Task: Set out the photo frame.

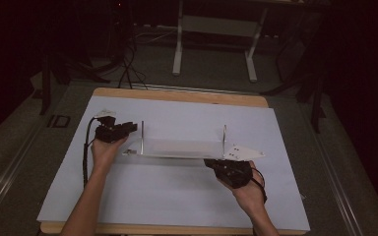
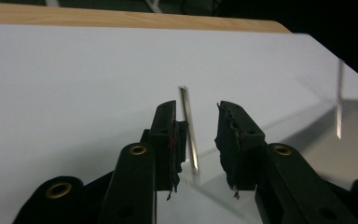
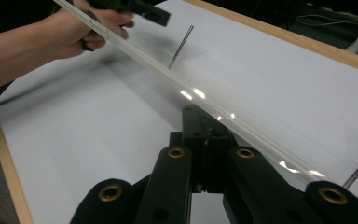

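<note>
Clear glossy plastic tray (image 1: 182, 146); matt white paper sheet (image 1: 177, 191); wooden table (image 1: 177, 94).

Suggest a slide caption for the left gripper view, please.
Left gripper open around the clear acrylic tray's upright end wall on white paper.

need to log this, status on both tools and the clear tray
Left tool open, clear acrylic tray end wall between jaws, unpressed. Right tool shut on tray's near edge. Nothing in the way.

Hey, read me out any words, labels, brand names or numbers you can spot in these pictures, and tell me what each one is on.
None: no readable text in any view.
The clear acrylic tray, the white sheet under it, the left gripper and the right gripper carry no print, label or number that shows.
</note>
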Demonstrator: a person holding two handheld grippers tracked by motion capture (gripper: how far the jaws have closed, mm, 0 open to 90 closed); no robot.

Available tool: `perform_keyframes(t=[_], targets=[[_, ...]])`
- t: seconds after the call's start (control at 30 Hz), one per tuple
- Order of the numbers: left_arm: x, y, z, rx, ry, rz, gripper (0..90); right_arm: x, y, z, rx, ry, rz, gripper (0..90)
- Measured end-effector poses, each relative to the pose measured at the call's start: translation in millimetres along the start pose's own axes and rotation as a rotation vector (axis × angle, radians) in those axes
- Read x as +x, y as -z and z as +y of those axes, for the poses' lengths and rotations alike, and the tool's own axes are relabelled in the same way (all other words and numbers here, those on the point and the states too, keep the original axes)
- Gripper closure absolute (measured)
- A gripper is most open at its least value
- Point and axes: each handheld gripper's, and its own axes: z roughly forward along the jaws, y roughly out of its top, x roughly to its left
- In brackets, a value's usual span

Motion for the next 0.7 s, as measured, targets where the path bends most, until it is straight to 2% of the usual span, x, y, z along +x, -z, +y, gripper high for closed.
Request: perform_keyframes(t=[0.07,0.23,0.3,0.37,0.47,0.6,0.67,0.7], targets=[[-3.2,8.5,-1.9,0.007,-0.053,0.017,66.3,-0.8,-0.1,1.9,-0.003,-0.001,-0.003,90.0],[-8.4,27.8,-7.7,-0.023,-0.129,0.034,65.5,-3.6,-0.2,6.5,-0.008,0.002,-0.005,90.0],[-9.1,33.6,-10.5,-0.034,-0.153,0.038,65.5,-4.7,-0.5,8.2,-0.01,0.002,-0.004,90.0],[-9.0,38.3,-13.8,-0.056,-0.157,0.016,64.7,-6.1,-0.8,10.6,-0.013,0.0,-0.008,90.0],[-10.7,43.1,-18.1,-0.067,-0.179,0.016,64.9,-8.4,-1.2,14.0,-0.016,-0.001,-0.009,90.0],[-15.1,46.6,-22.6,-0.056,-0.223,0.03,63.0,-11.9,-2.0,19.0,-0.021,-0.006,-0.009,90.0],[-17.2,46.6,-24.5,-0.035,-0.255,0.059,63.4,-13.6,-2.6,22.0,-0.023,-0.006,-0.012,90.0],[-17.2,46.6,-24.5,-0.035,-0.255,0.059,63.5,-13.6,-2.6,22.0,-0.023,-0.006,-0.012,90.0]])
